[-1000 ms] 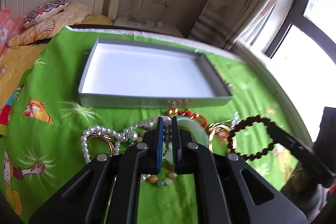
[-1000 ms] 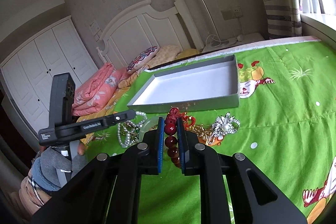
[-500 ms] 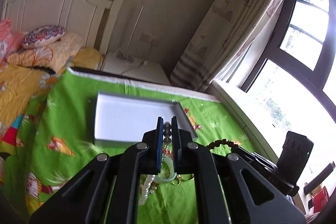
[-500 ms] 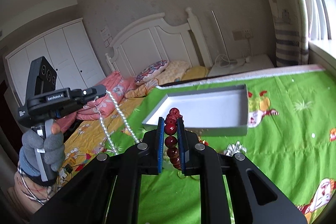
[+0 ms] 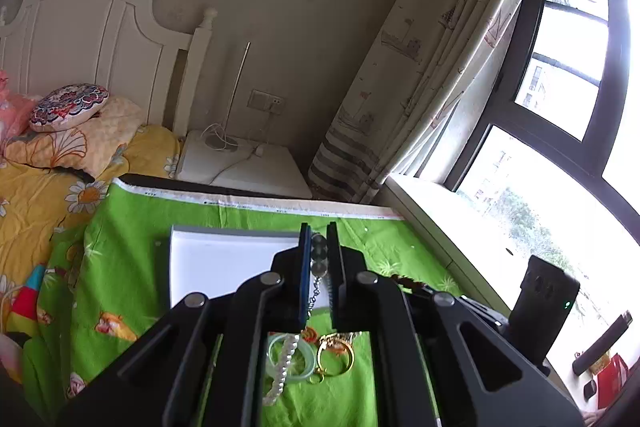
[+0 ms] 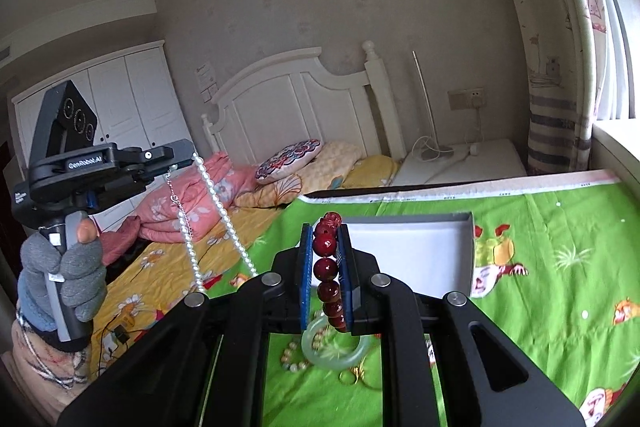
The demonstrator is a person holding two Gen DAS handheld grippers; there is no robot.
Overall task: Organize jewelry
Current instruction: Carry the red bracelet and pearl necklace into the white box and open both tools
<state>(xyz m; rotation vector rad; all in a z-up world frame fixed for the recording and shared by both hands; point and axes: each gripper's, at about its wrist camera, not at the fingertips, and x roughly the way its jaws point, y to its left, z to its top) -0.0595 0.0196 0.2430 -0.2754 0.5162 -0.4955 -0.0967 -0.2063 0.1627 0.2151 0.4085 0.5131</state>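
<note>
Dark red bead bracelet [image 6: 326, 269] sits clamped between the right gripper [image 6: 324, 259] fingers, its lower loop hidden. The left gripper [image 5: 319, 259] pinches a pearl necklace [image 6: 224, 219]; the grey box [image 5: 224, 259] lies partly hidden beneath its fingers.

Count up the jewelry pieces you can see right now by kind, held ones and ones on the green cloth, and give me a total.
Pearl necklace, held by left gripper: 1
Red bead bracelet, held by right gripper: 1
Jade bangle: 1
Gold rings: at least 1
Pale bead bracelet: 1
Total: at least 5
</note>
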